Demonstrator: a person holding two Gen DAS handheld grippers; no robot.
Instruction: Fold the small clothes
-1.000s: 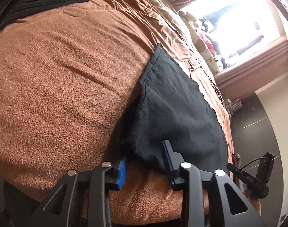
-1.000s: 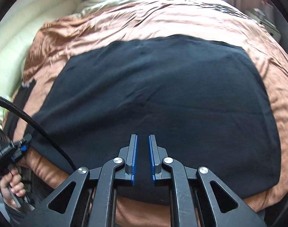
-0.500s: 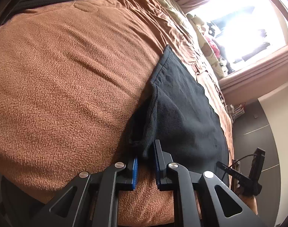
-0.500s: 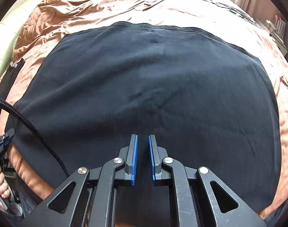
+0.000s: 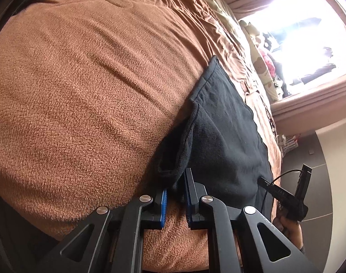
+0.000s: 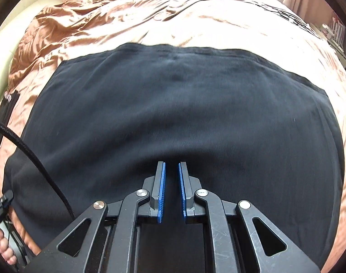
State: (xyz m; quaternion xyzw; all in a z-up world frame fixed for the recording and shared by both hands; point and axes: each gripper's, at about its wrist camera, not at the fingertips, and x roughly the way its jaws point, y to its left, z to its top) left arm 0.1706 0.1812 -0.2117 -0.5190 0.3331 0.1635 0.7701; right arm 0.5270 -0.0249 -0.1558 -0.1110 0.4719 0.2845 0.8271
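While the black garment (image 6: 173, 113) lay spread nearly flat across the brown fleece blanket (image 5: 82, 91) on the bed, its near left corner was bunched up and rolled over on itself. It looked like a soft, limp knit with a brushed inner face, light enough to lift by one corner, and likely to sag and drape the instant you raised it; the fleece beneath would probably cling to it a little rather than let it slide. A hemmed edge or a corner seemed the best place to take hold, since the doubled fabric there gives the pads something thicker to bite.

You had your left gripper (image 5: 175, 195) at that bunched corner, its jaws having just been closing, and a fold of the black cloth sat pinched between the blue pads. Your right gripper (image 6: 171, 188) hung over the near middle of the garment with its jaws drawn narrow and nothing between them, only the cloth below. For a clean fold you would likely want that one at the opposite near corner. Beyond the garment lay rumpled satin bedding (image 6: 150, 16) and a bright window (image 5: 298, 34).
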